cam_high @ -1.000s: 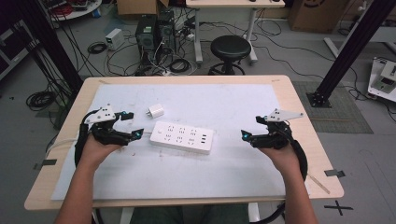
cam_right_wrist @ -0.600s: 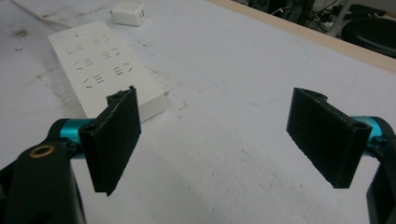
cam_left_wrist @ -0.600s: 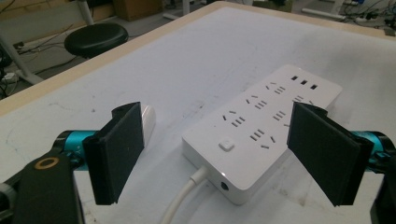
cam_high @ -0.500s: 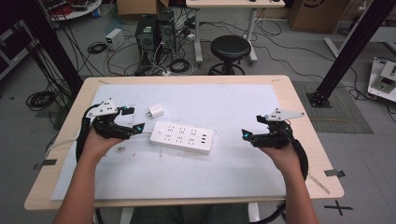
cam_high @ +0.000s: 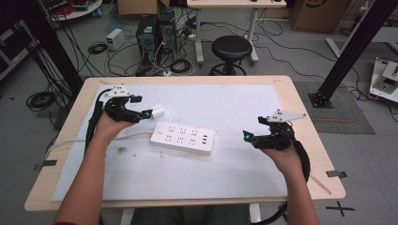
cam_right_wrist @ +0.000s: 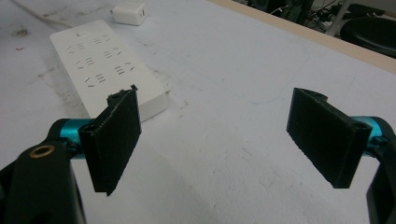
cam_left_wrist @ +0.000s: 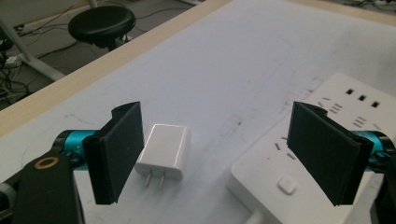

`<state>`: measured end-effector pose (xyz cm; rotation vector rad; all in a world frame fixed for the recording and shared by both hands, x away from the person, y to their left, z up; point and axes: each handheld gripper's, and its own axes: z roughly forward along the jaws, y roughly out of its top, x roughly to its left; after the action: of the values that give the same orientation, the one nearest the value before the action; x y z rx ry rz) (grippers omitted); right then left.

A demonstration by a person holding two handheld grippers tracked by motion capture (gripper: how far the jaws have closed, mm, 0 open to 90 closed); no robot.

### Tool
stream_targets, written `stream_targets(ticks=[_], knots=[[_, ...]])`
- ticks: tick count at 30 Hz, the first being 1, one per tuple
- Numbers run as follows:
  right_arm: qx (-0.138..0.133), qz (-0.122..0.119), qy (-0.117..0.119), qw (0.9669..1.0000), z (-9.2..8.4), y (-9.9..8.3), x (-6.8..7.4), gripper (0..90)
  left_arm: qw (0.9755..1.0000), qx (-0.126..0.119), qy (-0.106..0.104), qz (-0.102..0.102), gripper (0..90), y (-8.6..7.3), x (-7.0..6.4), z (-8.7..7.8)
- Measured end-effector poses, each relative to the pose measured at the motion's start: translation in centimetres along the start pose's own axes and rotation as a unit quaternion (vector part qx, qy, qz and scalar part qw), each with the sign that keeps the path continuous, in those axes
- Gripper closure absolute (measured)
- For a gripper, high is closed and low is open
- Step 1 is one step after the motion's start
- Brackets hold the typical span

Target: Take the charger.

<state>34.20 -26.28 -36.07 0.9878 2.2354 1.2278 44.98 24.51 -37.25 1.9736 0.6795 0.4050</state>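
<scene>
My left gripper [cam_high: 146,114] sits over the left part of the white mat [cam_high: 244,101], jaws spread wide with nothing between the pads. In the left gripper view the white USB charger [cam_left_wrist: 164,151] lies flat on the mat, close beside my left-hand pad [cam_left_wrist: 116,151] and inside the gap, but not touching it as far as I can tell. Its two metal prongs point toward the camera. In the high view the charger [cam_high: 157,112] lies just off my jaw tips.

Just right of the charger, the white power strip [cam_high: 183,138] lies flat on the mat, near the table's centre. Its switch end faces my left gripper, with its white cord [cam_high: 94,138] running out to the left. In the left gripper view the strip's corner and switch button [cam_left_wrist: 286,185] lie beside my right-hand pad.

My right gripper [cam_high: 247,136] rests low over the right part of the mat, well apart from the strip, jaws likewise wide apart and empty. In the right gripper view the strip [cam_right_wrist: 105,65] lies beyond my left-hand pad, the charger [cam_right_wrist: 130,12] behind it.

Wooden table [cam_high: 300,122] edge borders the mat.
</scene>
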Motion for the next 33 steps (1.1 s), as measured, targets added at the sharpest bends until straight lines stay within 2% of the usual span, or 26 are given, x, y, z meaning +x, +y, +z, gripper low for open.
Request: stream_targets(ticks=[2, 4, 6, 9, 12, 17, 24, 29, 33], knots=[[0.000, 0.001, 0.000, 1.0000, 0.0, 0.0, 0.0, 17.9, 1.0000, -0.007, 0.006, 0.000, 18.8, 0.0, 0.5, 0.7], [0.001, 0.000, -0.001, 1.0000, 0.1, 0.0, 0.0, 17.9, 0.9999, 0.006, 0.011, -0.007, 18.8, -0.1, 1.2, 1.6], [0.000, 0.002, -0.001, 1.0000, 0.1, 0.0, 0.1, 17.9, 0.9996, 0.023, 0.013, -0.005, 18.8, -0.2, 1.8, 2.6], [0.001, 0.001, 0.001, 1.0000, 0.2, -0.1, 0.2, 17.9, 0.9994, 0.031, 0.012, -0.008, 18.8, -0.4, 2.2, 3.5], [0.001, 0.000, 0.001, 1.0000, 0.3, -0.1, 0.3, 17.9, 0.9994, 0.030, 0.015, -0.009, 18.8, -1.0, 2.9, 4.6], [0.006, 0.001, 0.001, 1.0000, 0.3, -0.2, 0.5, 17.9, 0.9984, 0.052, 0.008, -0.019, 18.8, -2.8, 4.1, 6.5], [0.009, 0.002, 0.002, 1.0000, 0.6, -0.4, 0.6, 17.9, 0.9968, 0.079, -0.002, -0.012, 18.7, -3.2, 4.6, 7.9], [0.009, 0.004, 0.001, 1.0000, 0.7, -0.3, 0.6, 17.9, 0.9964, 0.084, -0.014, -0.007, 19.0, -3.4, 4.6, 8.3], [0.009, 0.006, 0.000, 0.9999, 0.8, -0.2, 0.5, 17.9, 0.9957, 0.092, -0.014, 0.001, 20.0, -3.6, 4.6, 8.6]])
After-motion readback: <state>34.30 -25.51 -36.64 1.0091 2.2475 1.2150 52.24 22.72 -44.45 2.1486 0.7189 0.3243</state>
